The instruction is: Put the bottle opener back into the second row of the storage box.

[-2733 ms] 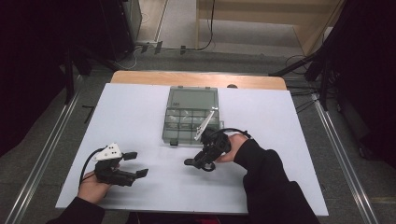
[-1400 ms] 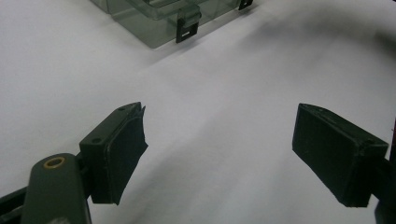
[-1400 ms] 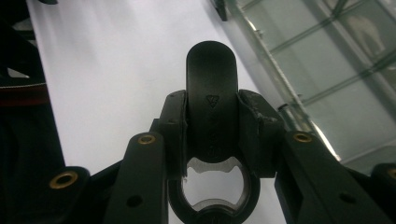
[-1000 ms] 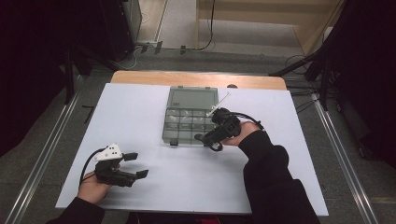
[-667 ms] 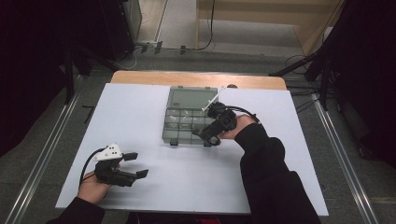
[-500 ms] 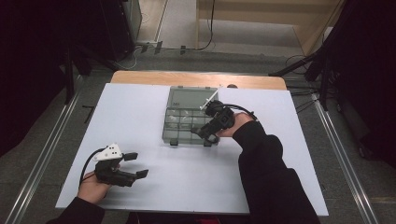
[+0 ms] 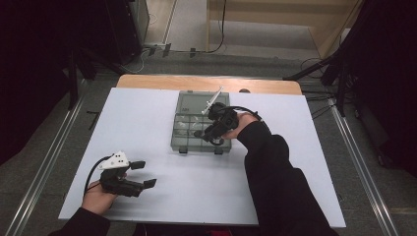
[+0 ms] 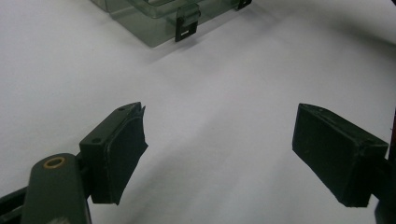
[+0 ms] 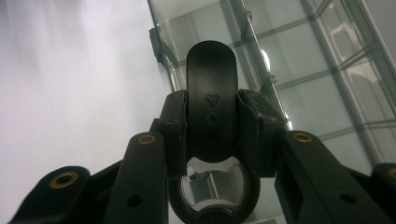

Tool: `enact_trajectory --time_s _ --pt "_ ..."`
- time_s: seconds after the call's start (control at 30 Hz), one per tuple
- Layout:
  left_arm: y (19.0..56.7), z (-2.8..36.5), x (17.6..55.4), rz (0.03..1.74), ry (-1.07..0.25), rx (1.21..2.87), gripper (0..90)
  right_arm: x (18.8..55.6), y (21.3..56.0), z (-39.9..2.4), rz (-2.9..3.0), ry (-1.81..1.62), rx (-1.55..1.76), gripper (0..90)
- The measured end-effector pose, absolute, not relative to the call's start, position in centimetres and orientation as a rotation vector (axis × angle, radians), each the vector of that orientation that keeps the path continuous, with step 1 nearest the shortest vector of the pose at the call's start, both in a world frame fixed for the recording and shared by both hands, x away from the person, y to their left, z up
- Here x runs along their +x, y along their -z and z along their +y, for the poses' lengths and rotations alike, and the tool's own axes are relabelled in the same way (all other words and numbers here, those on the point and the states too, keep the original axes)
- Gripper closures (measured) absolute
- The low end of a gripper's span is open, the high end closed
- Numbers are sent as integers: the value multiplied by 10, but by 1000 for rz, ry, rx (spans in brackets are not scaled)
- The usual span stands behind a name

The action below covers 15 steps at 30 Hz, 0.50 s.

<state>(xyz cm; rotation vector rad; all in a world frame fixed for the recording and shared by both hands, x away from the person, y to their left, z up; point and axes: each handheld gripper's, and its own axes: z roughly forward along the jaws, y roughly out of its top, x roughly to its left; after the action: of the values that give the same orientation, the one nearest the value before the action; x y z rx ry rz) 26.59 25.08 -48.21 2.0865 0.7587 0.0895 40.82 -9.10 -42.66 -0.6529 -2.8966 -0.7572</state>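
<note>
On the white worktop (image 7: 162, 123), a clear compartment box (image 7: 189, 120) sits near the middle of the far edge. The right gripper (image 7: 206, 132) hangs over the box, jaws clamped on a black opener (image 9: 210, 100) with a round hole. The left gripper (image 7: 143, 173) rests near the near-left corner, jaws wide apart, holding nothing.

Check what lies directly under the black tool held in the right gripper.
The black tool hangs over the clear compartment box, its empty dividers visible. The compartment right beneath stays covered by the right gripper.
</note>
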Motion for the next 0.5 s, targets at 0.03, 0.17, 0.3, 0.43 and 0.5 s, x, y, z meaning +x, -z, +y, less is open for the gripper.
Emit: enact_trajectory --time_s 0.03,0.17,0.3,0.43,0.5 --pt "482 251 266 759 -89 2087 173 408 427 -91 -2897 757 -653 658" --pt "482 251 266 757 -92 2082 173 411 429 -88 -2925 759 -586 658" --pt "482 251 266 753 -85 2085 173 414 432 -83 -2953 765 -528 658" --pt "482 251 265 751 -81 2079 173 416 435 -78 -2968 770 -491 658" --pt "482 251 265 752 -80 2076 173 415 436 -77 -2966 770 -492 658"
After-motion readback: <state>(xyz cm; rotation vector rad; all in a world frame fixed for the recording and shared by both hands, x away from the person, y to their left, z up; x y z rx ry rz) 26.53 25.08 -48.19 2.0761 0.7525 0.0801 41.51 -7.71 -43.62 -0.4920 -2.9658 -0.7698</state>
